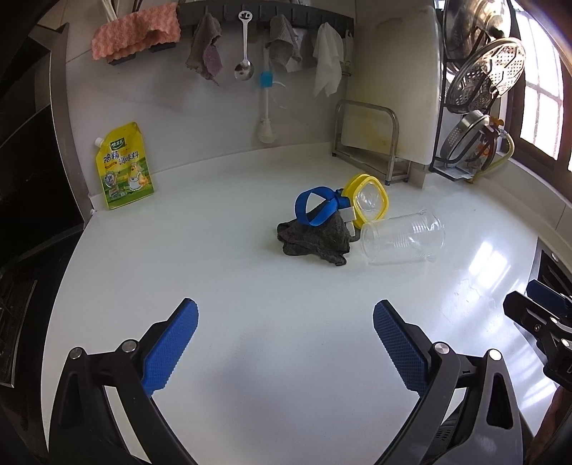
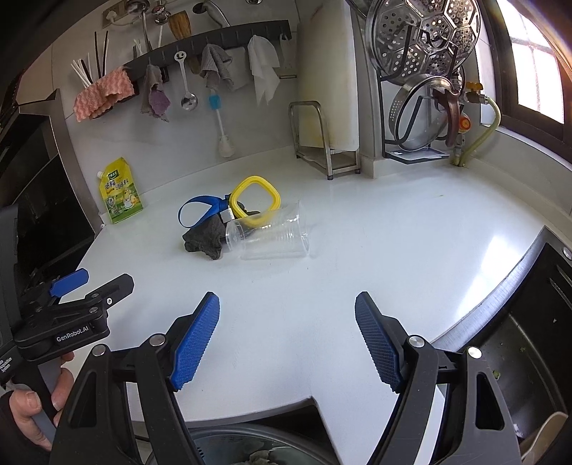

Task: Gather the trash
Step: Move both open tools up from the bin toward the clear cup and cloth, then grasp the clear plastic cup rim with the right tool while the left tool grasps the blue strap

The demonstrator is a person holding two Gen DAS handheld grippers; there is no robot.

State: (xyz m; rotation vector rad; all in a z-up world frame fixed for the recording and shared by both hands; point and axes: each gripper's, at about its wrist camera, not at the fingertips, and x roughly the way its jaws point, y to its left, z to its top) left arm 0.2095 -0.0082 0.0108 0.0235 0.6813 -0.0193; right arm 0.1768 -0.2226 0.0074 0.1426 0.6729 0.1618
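Nearest to me are the blue ribbed fingers (image 1: 171, 352) of the left gripper (image 1: 286, 348), spread wide over bare white bench (image 1: 250, 286) with nothing between them. The right gripper (image 2: 287, 343) is set the same way, its fingers (image 2: 195, 343) far apart and empty, hanging over the bench's front edge; below them shows the rim of a bin (image 2: 250, 434) with something crumpled in it. A hand (image 2: 32, 411) wraps the left gripper's grey handle at the lower left of the right wrist view.

The trash sits together mid-bench, well ahead of both grippers. A clear plastic cup (image 1: 404, 238) lies on its side. Just beside it, touching or nearly so, is a crumpled dark grey rag (image 1: 314, 238), with a blue strap (image 1: 314, 209) looped over it and a yellow square frame (image 1: 366, 202) tilted up behind.

A yellow seasoning pouch (image 1: 123, 166) leans on the wall at the left. Cloths and a spoon (image 1: 244, 46) hang from a rail (image 1: 264, 16) above. A sink (image 2: 529, 343) opens at the right.
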